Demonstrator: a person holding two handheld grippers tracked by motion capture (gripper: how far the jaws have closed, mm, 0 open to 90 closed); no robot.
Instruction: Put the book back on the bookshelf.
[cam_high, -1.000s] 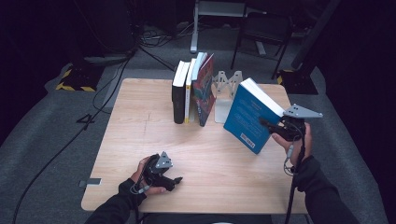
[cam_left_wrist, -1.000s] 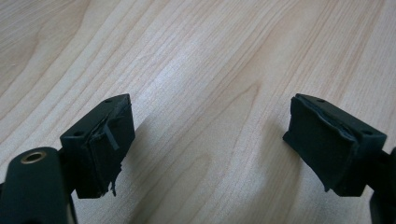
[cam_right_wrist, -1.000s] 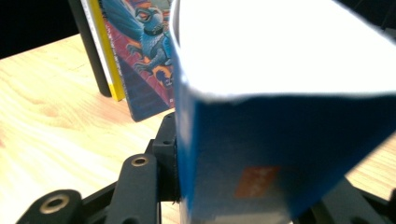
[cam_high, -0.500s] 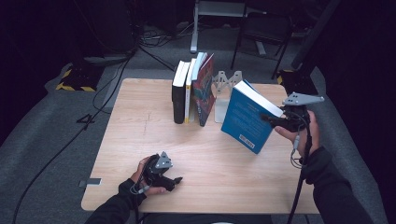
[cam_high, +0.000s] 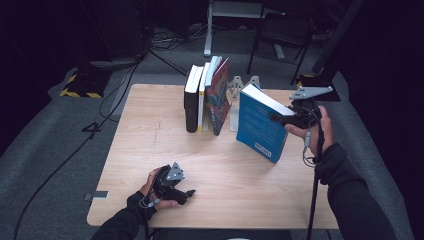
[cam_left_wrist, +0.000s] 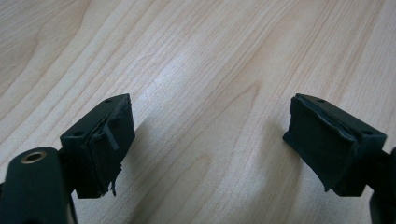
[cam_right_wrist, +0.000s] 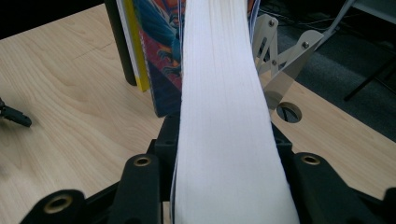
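Light wood table (cam_high: 150, 130) on grey carpet, dark room with cables behind. Right gripper (cam_high: 280, 119) is clamped on the blue book (cam_high: 257, 127), held tilted above the table near the book row (cam_high: 207, 95). Left gripper (cam_high: 189, 192) rests on the table, jaws apart.

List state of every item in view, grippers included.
Blue paperback book: lifted, tilted, clamped at its page edge.
Right gripper: shut on the book.
Left gripper: open, empty, above the wooden table.
Row of upright books: standing, leaning against the metal bookend.
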